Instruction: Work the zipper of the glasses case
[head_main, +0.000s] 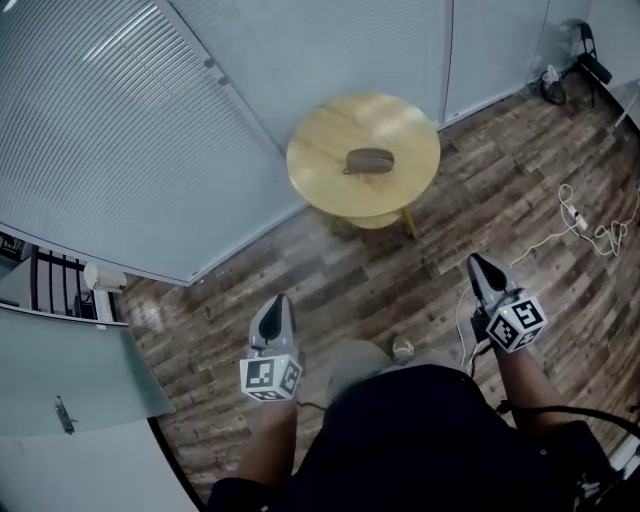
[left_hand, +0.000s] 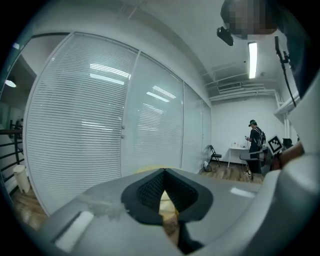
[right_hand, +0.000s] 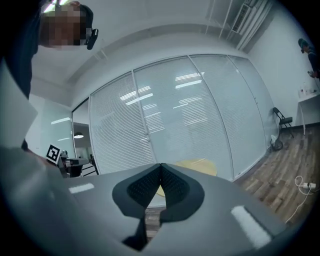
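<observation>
showing glasses case on table, head view only; left tool & right tool closed, empty

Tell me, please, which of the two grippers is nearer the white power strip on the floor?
The right gripper: in the head view the power strip lies on the floor just beyond it to the right, while the left gripper is well off to the other side.

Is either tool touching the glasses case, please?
No, the glasses case lies alone on the round table, far from the left tool and right tool.
</observation>
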